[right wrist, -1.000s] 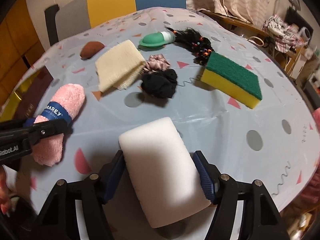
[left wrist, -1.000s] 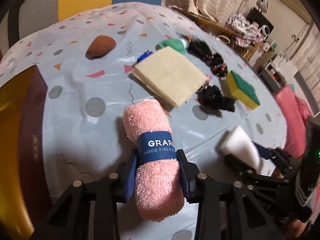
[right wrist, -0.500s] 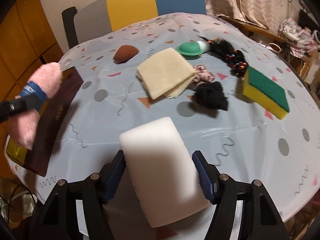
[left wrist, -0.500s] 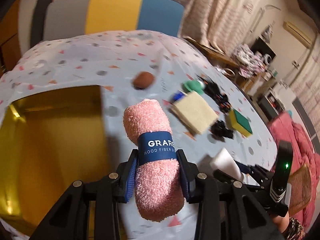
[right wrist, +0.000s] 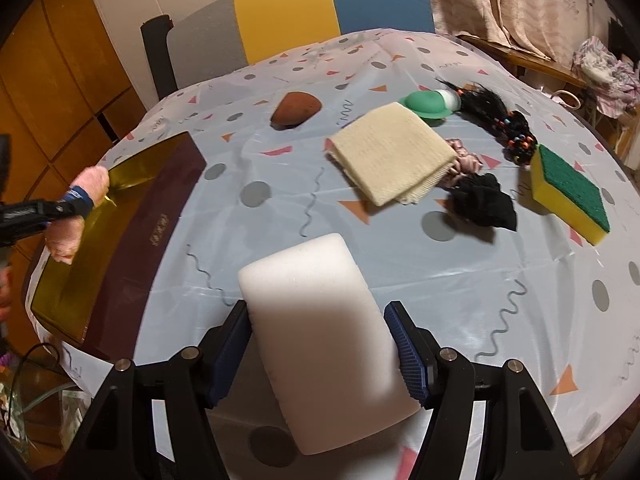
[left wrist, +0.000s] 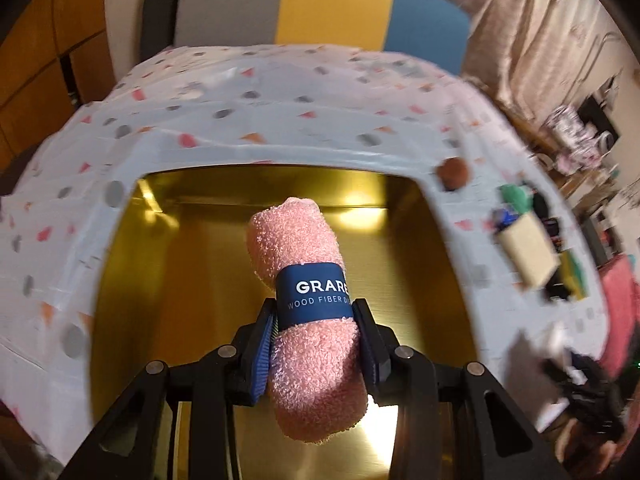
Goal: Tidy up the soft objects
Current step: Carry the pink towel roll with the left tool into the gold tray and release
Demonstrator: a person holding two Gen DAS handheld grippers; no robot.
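Through the left wrist camera, my left gripper (left wrist: 316,344) is clamped on the pink rolled towel (left wrist: 308,320), pads just below its blue paper band, and the roll hangs over the open gold-lined box (left wrist: 208,264). I judge it light and squashy; the band keeps it rolled, so holding beside the band is the safe spot, and a soft drop into the box should not hurt it.

Through the right wrist camera, my right gripper (right wrist: 320,356) is closed on the white foam block (right wrist: 320,336), held above the counter (right wrist: 400,264). It looks very light and springy, and gives under the pads, so I'd keep the grip at mid-length. The cream cloth (right wrist: 392,156), black scrunchie (right wrist: 484,200) and green-yellow sponge (right wrist: 568,192) lie farther out, while the box sits at the counter's left edge.
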